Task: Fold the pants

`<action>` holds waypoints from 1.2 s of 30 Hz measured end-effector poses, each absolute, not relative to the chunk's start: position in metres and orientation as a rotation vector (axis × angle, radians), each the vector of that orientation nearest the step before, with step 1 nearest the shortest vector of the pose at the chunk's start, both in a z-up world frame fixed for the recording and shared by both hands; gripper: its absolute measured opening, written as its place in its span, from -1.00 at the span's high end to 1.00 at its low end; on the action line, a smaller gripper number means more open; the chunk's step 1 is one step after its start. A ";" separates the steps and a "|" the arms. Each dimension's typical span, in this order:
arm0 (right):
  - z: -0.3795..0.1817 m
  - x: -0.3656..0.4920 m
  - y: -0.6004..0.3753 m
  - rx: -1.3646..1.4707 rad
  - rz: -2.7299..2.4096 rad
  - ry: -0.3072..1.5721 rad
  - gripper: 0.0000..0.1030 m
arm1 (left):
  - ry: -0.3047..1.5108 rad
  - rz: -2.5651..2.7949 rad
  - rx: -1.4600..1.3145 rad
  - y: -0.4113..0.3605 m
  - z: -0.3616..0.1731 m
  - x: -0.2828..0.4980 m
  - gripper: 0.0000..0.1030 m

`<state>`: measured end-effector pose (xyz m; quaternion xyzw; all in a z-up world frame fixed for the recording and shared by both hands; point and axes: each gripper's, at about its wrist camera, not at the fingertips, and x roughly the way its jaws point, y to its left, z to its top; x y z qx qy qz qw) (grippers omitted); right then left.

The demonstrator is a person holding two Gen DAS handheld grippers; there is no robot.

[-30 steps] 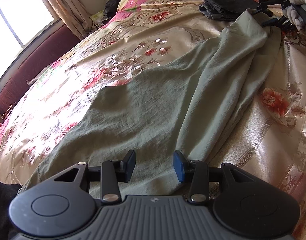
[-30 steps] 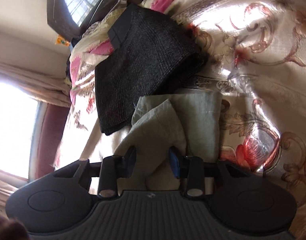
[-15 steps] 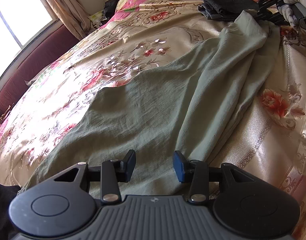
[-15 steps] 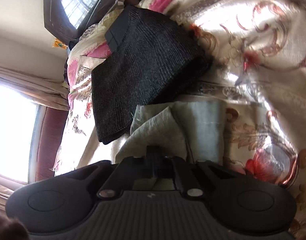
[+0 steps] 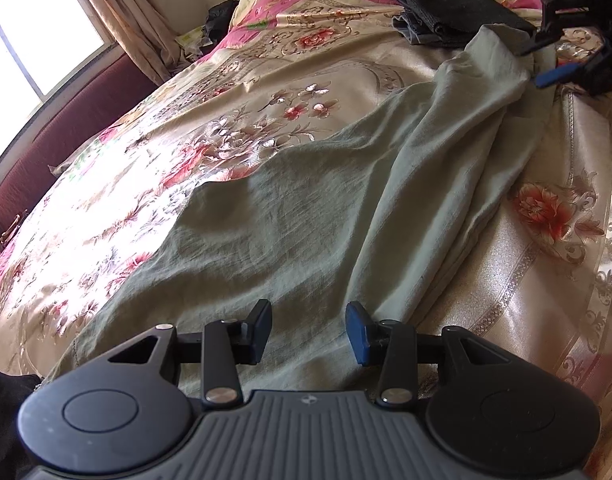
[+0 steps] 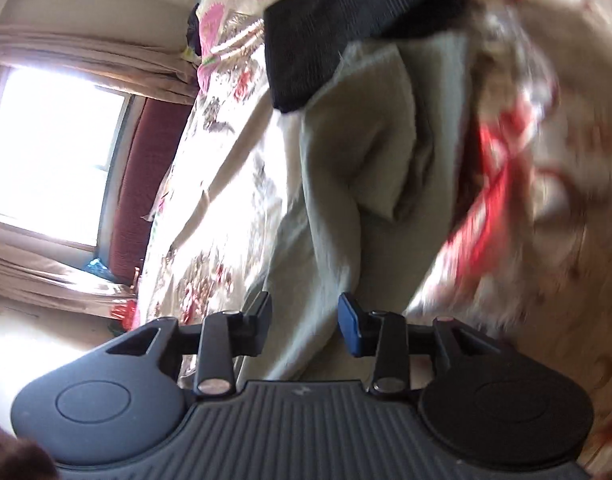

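Left gripper (image 5: 309,332): jaws partly apart, low over the near end of the pants (image 5: 306,216); green cloth shows between the fingers, but whether the pads press it cannot be told.

Right gripper (image 6: 305,328): jaws opening, over the far end of the pants (image 6: 338,184); cloth shows in the gap, the pads clear of it (nothing held). In the left view it (image 5: 546,60) sits at the top right, its blue pad just beside the cloth's far end.

Pants: one pair, pale green, lying lengthwise on the bed (image 5: 246,92), wide and rumpled near the left gripper, narrowing to a bunched fold at the far end.

Dark clothes (image 5: 446,16): a folded black stack beyond the pants' far end, touching or just beside it; how many pieces, I cannot tell. In the right view it (image 6: 346,20) overlaps the cloth's top edge.

Bed: one, under a floral spread in cream, pink and red.

Window (image 5: 38,32): one, blown out white, with a curtain (image 5: 126,20) beside it.

Hidden or unclear: the pants' near hem is behind the left gripper's body; the right half of the right view is blurred; a dark patch (image 5: 6,400) at the lower left is cut off.
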<state>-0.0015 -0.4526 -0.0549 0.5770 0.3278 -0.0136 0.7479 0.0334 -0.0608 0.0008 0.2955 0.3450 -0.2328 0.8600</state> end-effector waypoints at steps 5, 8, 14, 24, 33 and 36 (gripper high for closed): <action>-0.057 0.013 -0.449 1.272 -0.047 0.652 0.33 | 0.712 -0.493 0.625 -0.061 0.004 0.032 -0.07; -0.026 0.029 -0.458 1.199 -0.024 0.570 0.89 | 0.706 -0.502 0.620 -0.063 0.004 0.033 -0.08; 0.010 0.072 -0.452 1.057 -0.001 0.567 0.87 | 0.692 -0.523 0.629 -0.074 0.005 0.035 -0.08; -0.037 0.009 -0.447 1.045 -0.093 0.730 -0.06 | 0.672 -0.602 0.613 -0.088 0.006 0.034 -0.09; -0.020 0.045 -0.445 1.184 0.019 0.627 0.94 | 0.604 -0.673 0.576 -0.122 0.027 0.036 -0.10; 0.003 0.049 -0.441 1.174 0.069 0.583 0.94 | 0.556 -0.728 0.572 -0.150 0.028 0.033 -0.15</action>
